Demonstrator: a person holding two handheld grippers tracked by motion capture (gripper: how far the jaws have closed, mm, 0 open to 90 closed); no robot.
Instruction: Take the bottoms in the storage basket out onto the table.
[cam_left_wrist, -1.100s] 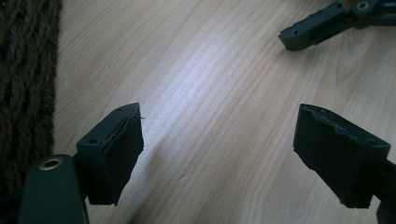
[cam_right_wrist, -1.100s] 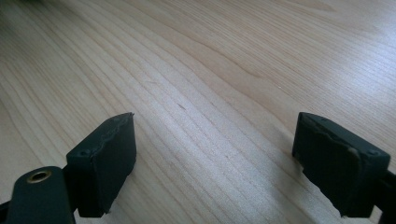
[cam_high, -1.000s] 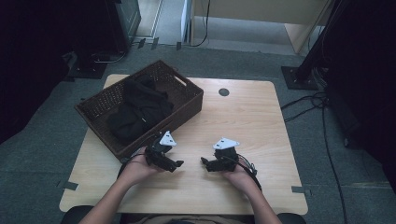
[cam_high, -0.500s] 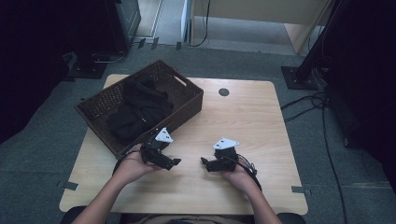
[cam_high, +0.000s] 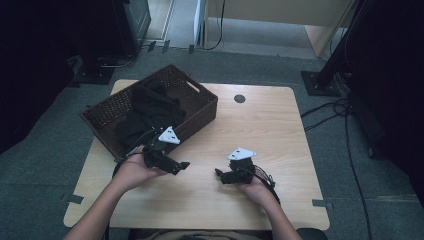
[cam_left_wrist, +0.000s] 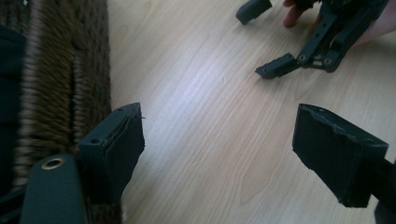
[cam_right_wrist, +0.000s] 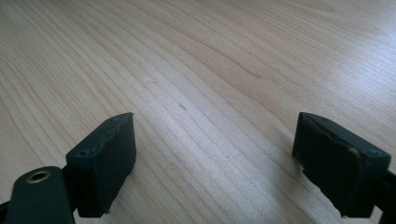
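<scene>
High view, nearest edge first: two forearms in from the bottom, a gripper in each hand over the wooden table (cam_high: 280, 125). Right gripper (cam_high: 220, 176) low over bare wood near the table's middle, jaws spread wide, nothing between them. Left gripper view: left gripper (cam_left_wrist: 219, 140) likewise released, jaws far apart over pale wood, gripping nothing, one jaw just beside the woven wall of the wicker basket (cam_left_wrist: 60, 79); right gripper farther off at upper right, its black tips apart. Right gripper view: only wood grain between the open jaws, no contact visible. Farther back in the high view: brown basket (cam_high: 197, 95) at the table's far left, dark cloth (cam_high: 147, 112) heaped inside, left gripper (cam_high: 184, 165) just in front of its near wall, apart from the cloth.
</scene>
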